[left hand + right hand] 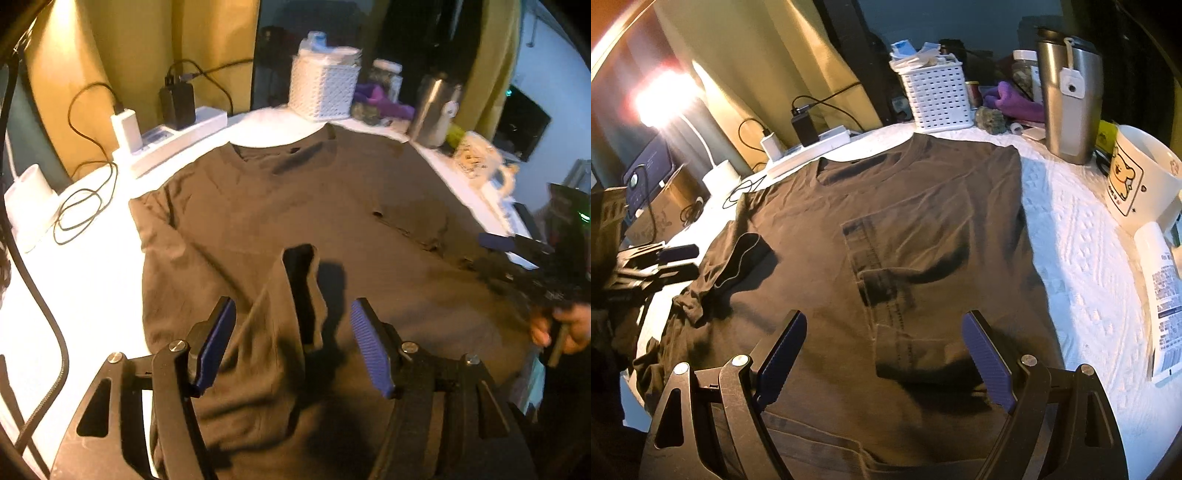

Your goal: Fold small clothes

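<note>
Lying flat on the tabletop [1082, 266], brown t-shirt [905, 221] ahead of both grippers; left gripper [293, 343] jaws apart around raised sleeve [291, 295], right gripper [884, 354] jaws apart, empty. Mug [1137, 177] print unreadable.

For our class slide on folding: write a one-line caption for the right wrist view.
Open right gripper hovers over a brown T-shirt spread on a white tablecloth.

We find a lived-in home room: yellow curtains [746, 55] at eleven o'clock, a lit desk lamp [665, 96] at ten, a power strip [809, 147] with chargers, a white basket [938, 96] at twelve, a steel tumbler [1071, 103] and cartoon mug [1137, 177] at two, on a white textured table cover [1082, 258]
</note>
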Demonstrator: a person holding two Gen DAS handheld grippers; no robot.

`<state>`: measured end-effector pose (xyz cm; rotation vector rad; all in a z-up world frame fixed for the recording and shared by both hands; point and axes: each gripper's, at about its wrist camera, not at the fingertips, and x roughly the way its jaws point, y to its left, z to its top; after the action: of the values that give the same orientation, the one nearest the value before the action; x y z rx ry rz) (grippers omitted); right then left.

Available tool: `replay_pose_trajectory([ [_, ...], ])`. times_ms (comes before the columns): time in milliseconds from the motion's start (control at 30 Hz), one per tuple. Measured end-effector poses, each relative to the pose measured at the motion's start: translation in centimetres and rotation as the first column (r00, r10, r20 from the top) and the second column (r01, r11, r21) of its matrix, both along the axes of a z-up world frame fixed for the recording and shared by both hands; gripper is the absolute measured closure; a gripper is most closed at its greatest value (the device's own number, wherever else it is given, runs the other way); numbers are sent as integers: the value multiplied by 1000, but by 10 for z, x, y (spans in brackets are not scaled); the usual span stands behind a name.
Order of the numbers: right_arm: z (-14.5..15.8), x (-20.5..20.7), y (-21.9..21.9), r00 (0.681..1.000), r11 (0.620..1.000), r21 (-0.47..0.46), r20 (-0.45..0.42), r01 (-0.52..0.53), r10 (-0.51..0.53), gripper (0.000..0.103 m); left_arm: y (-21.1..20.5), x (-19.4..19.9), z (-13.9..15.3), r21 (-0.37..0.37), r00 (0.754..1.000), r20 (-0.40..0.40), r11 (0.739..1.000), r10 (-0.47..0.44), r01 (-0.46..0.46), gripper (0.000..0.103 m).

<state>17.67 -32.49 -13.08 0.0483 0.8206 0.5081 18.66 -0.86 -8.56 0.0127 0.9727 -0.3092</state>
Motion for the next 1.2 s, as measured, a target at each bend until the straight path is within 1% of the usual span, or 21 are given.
replay_pose_trajectory([
  [133, -2, 5, -6, 1000, 1000, 8, -8, 14, -14, 16, -25, 26, -19, 25, 999, -49, 1000, 2, -1, 38],
  [267, -3, 8, -9, 1000, 1000, 15, -9, 17, -17, 16, -51, 34, -34, -8, 991, -112, 997, -72, 71, 38],
  [333, -4, 9, -11, 1000, 1000, 17, -13, 20, -19, 16, -59, 31, -34, -2, 988, -112, 994, -109, 110, 38],
  [400, -5, 10, -12, 1000, 1000, 16, -15, 24, -23, 16, -56, 27, -26, -23, 987, -105, 992, -123, 122, 38],
  [433, -5, 10, -13, 1000, 1000, 17, -16, 24, -24, 16, -49, 26, -20, -30, 989, -94, 993, -115, 112, 38],
  [467, -5, 11, -13, 1000, 1000, 17, -16, 24, -24, 16, -41, 26, -15, -20, 992, -80, 995, -95, 94, 38],
  [567, -1, 12, -12, 1000, 1000, 21, 2, 23, -23, 16, -11, 28, -3, 49, 999, -37, 999, -2, 4, 38],
  [633, 3, 12, -7, 1000, 1000, 20, 17, 11, -12, 16, 13, 30, 0, 81, 997, -18, 994, 69, -67, 38],
  [767, 11, 17, 14, 998, 999, 15, 39, -44, 44, 16, 51, 25, -5, 121, 989, -9, 982, 150, -148, 38],
  [833, 15, 21, 32, 996, 997, 0, 47, -82, 82, 25, 66, 22, -12, 121, 984, -15, 977, 177, -173, 38],
  [867, 16, 23, 41, 994, 995, -6, 47, -101, 101, 32, 69, 21, -14, 116, 983, -20, 977, 183, -180, 38],
  [933, 16, 30, 63, 989, 990, -5, 42, -142, 142, 36, 78, 15, -23, 109, 981, -34, 976, 191, -186, 38],
  [1000, 15, 35, 85, 982, 983, -18, 35, -183, 184, 43, 79, 12, -28, 103, 981, -36, 978, 188, -183, 38],
  [1033, 14, 37, 98, 976, 977, -22, 33, -214, 214, 44, 81, 10, -30, 95, 982, -35, 979, 185, -181, 38],
  [1100, 11, 44, 123, 964, 964, -12, 16, -265, 265, 51, 83, 8, -34, 73, 982, -33, 981, 185, -182, 39],
  [1133, 9, 48, 132, 961, 961, -11, 4, -277, 277, 52, 84, 6, -35, 62, 983, -26, 982, 183, -181, 43],
  [1167, 6, 53, 144, 956, 956, -10, -12, -293, 293, 53, 84, 5, -36, 53, 984, -21, 983, 177, -175, 55],
  [1200, 3, 56, 153, 951, 952, -2, -26, -307, 307, 55, 85, 4, -37, 44, 985, -23, 984, 173, -171, 63],
])
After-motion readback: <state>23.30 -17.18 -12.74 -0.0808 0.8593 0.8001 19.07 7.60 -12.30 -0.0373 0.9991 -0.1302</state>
